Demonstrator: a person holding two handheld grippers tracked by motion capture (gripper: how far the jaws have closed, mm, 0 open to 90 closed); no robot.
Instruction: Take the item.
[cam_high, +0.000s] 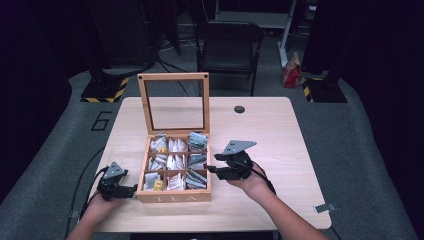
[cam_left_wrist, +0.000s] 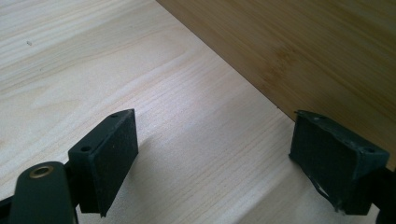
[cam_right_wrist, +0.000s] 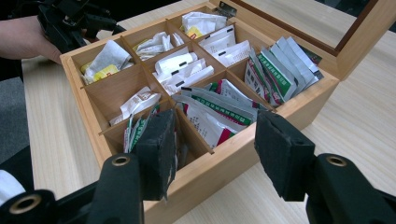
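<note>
Pale wooden table (cam_high: 280, 135); dark room

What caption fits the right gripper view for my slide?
Right gripper, jaws open, poised over the near row of an open wooden tea box holding tea packets.

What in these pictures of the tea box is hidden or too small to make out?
- Print on the tea bags, high view: too small.
- Near compartment's contents, right gripper view: the right gripper covers them.
- Tea box, left gripper view: cut off by the edges; one wall visible.
</note>
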